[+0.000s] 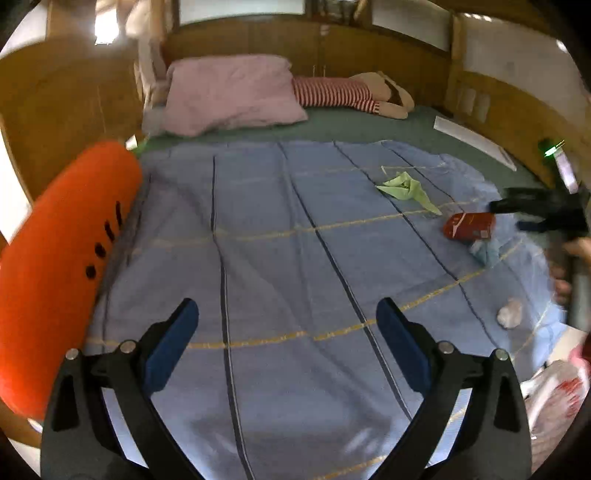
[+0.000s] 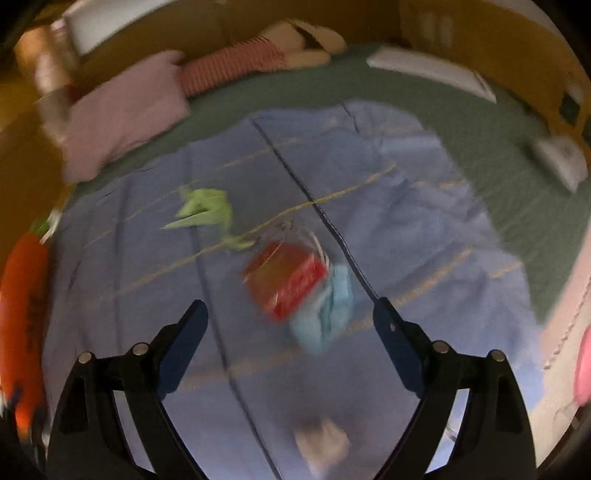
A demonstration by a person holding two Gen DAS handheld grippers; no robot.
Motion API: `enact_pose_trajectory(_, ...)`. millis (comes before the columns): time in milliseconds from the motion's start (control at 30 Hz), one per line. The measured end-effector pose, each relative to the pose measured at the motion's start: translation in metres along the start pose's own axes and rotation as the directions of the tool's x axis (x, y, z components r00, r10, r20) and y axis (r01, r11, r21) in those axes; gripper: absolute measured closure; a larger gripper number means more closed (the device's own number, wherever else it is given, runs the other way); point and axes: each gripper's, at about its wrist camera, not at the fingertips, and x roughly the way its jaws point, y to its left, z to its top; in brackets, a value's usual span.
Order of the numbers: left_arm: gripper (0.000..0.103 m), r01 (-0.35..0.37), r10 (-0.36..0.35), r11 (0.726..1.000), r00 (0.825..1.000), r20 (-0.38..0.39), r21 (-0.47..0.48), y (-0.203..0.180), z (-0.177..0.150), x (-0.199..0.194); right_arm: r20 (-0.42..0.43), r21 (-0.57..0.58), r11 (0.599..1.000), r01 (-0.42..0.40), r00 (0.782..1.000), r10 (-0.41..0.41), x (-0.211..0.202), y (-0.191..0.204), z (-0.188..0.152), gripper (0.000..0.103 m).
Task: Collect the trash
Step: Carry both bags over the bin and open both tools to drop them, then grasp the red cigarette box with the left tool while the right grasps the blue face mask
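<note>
Bedroom with a wood-panelled surround and a made bed

The bed [image 1: 369,127] fills the left wrist view, its green sheet showing at twelve o'clock and a blue blanket [image 1: 280,236] with dark and yellow stripes spread over the middle. A pink pillow [image 1: 232,92] lies at eleven o'clock against the wooden headboard [image 1: 362,51], with a striped plush toy [image 1: 354,94] just beside it toward one o'clock. An orange carrot-shaped cushion [image 1: 55,258] runs along the bed's edge at nine o'clock. Wooden panelling [image 1: 55,110] curves round at ten o'clock. Bright light [image 1: 105,26] glares at eleven o'clock near the top. The right wrist view is blurred.
</note>
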Motion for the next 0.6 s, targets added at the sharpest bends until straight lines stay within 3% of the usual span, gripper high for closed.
enact_pose_trajectory(67,0.007,-0.002,0.002,1.000,1.000,-0.009,-0.009,0.006,0.002,0.005,-0.024,0.048,0.998,0.028,0.999,-0.027,0.025,-0.002,0.008,0.023)
enact_pose_trajectory(133,0.007,-0.027,0.026,1.000,0.999,-0.019,-0.016,0.014,0.003,0.008,-0.041,0.089,0.995,-0.039,0.998,0.042,0.037,-0.005,0.010,0.065)
enact_pose_trajectory(233,0.007,-0.034,0.031,0.997,0.998,-0.052,-0.068,0.022,0.000,0.008,-0.020,0.109,0.984,-0.144,0.989,0.147,0.030,0.002,0.005,0.068)
enact_pose_trajectory(267,0.007,-0.034,0.027,0.994,0.997,-0.065,-0.101,0.036,-0.004,0.005,-0.017,0.114,0.969,-0.218,0.975,0.222,0.024,0.009,0.000,0.068)
enact_pose_trajectory(333,0.007,-0.032,0.018,0.985,0.996,-0.085,-0.170,0.048,-0.007,0.001,-0.052,0.129,0.926,-0.354,0.930,0.363,0.019,0.020,-0.013,0.068)
enact_pose_trajectory(433,0.007,-0.035,0.008,0.968,0.994,-0.111,-0.247,0.067,-0.011,0.004,-0.204,0.155,0.823,-0.546,0.797,0.568,0.017,0.064,-0.058,0.068)
enact_pose_trajectory(467,0.007,-0.038,0.006,0.965,0.992,-0.122,-0.259,0.071,-0.012,0.006,-0.239,0.149,0.801,-0.579,0.765,0.598,0.017,0.078,-0.072,0.068)
enact_pose_trajectory(500,0.007,-0.039,0.004,0.963,0.991,-0.130,-0.265,0.073,-0.013,0.007,-0.269,0.127,0.792,-0.598,0.747,0.607,0.017,0.090,-0.084,0.068)
enact_pose_trajectory(600,0.007,-0.046,-0.004,0.954,0.987,-0.163,-0.298,0.081,-0.017,0.012,-0.455,-0.041,0.815,-0.578,0.737,0.500,0.019,0.128,-0.121,0.063)
